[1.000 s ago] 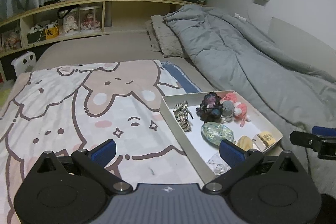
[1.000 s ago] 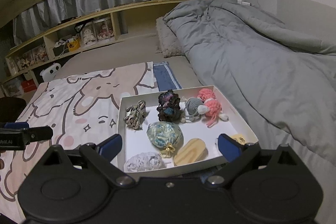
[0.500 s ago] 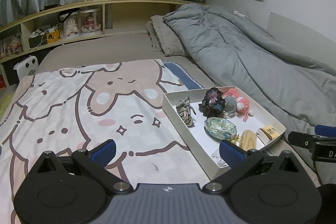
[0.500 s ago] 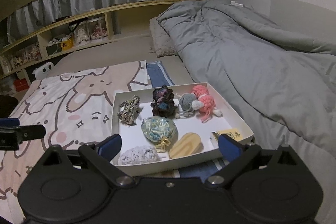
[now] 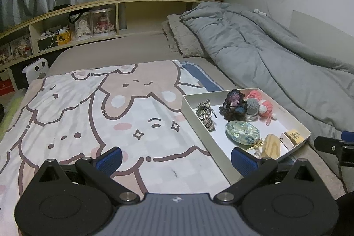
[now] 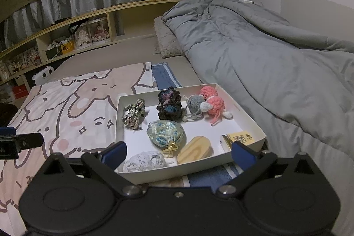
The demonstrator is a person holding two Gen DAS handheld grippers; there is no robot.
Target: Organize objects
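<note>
1. The tray point(image 6: 247, 114) was seen on the bed, filled with soft pouches and yarn toys.
2. Contents were judged light; the pouch point(image 6: 166, 132) is best pinched mid-body.
3. Both grippers, left point(image 5: 176, 157) and right point(image 6: 178, 152), were held apart, empty.

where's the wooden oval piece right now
In the right wrist view, the wooden oval piece lies near the white tray's front edge, between the patterned pouch and yellow card.
</note>
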